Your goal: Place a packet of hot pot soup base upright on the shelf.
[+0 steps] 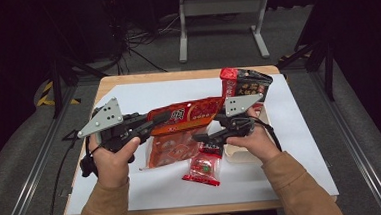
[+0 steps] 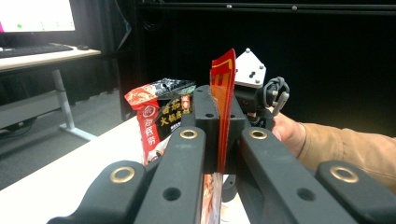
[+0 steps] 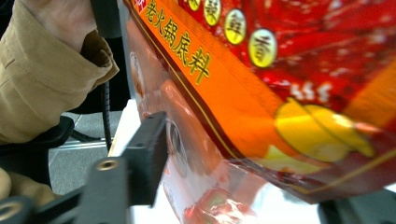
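High view: your left gripper (image 1: 155, 120) pinches orange pouch (image 1: 189, 113) edge, held above table (image 1: 133, 191) | right gripper (image 1: 203, 137) spread around pouch's lower clear part | step: two-handed grasp | next: close right jaws, then lift level.

orange sachet (image 1: 186, 112): glossy printed plastic film | left gripper (image 1: 160, 120): matt black plastic, brass-coloured rivets | table (image 1: 186, 75): pale wood rim, matt white sheet
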Tool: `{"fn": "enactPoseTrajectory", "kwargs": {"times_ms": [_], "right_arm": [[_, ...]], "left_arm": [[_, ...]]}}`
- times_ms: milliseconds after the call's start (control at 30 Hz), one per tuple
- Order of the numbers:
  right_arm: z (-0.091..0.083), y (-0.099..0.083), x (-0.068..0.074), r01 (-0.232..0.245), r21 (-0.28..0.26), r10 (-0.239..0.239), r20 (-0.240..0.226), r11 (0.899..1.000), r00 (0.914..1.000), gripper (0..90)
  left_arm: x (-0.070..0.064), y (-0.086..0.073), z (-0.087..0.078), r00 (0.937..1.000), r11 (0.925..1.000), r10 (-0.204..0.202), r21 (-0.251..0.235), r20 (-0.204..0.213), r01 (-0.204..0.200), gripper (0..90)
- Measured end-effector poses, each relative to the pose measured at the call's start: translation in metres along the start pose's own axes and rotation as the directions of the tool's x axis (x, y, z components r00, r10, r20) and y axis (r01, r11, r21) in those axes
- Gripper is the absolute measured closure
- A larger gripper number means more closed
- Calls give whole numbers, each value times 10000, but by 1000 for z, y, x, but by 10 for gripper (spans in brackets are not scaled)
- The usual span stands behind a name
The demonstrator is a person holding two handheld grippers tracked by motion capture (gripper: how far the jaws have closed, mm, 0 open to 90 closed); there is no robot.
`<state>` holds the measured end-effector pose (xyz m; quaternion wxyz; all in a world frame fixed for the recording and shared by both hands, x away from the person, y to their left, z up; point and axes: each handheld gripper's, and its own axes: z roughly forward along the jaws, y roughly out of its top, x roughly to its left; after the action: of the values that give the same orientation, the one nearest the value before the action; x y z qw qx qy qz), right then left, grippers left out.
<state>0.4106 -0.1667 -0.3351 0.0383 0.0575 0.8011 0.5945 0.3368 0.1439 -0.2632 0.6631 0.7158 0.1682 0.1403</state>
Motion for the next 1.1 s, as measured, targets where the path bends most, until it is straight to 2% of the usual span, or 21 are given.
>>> {"fn": "enactPoseTrajectory", "kwargs": {"times_ms": [167,400,533,633,767,833,933,1033,1100], "right_arm": [[-2,1,1,-10,-56,8,-273,10000,9996,571],[-2,4,7,209,-46,-211,-527,9998,9984,655],[0,6,11,209,-112,-216,-708,9997,9973,663],[2,6,11,279,-192,-291,-676,9994,9973,647],[8,4,12,186,-671,-237,-761,9976,9968,592],[11,2,13,162,-992,-235,-727,9949,9971,607],[15,-1,13,143,-993,-224,-813,9950,9964,645],[15,1,16,328,-849,-410,-963,9959,9945,700],[15,3,18,518,-751,-575,-764,9958,9954,703]], "left_arm": [[1,0,-2,10000,10000,10,-67,-70,-10,900],[3,0,-7,9996,9998,3,-217,-288,-9,900],[3,1,-10,9995,9992,-11,-397,-320,-2,900],[2,2,-11,9994,9991,21,-431,-333,-35,900],[1,3,-12,9996,9989,69,-455,-291,-82,900],[1,3,-12,9993,9991,100,-409,-353,-115,900],[2,3,-13,9989,9993,145,-333,-437,-159,900],[3,2,-14,9991,9993,105,-346,-422,-120,900],[4,2,-14,9992,9991,58,-417,-396,-75,900]]}}
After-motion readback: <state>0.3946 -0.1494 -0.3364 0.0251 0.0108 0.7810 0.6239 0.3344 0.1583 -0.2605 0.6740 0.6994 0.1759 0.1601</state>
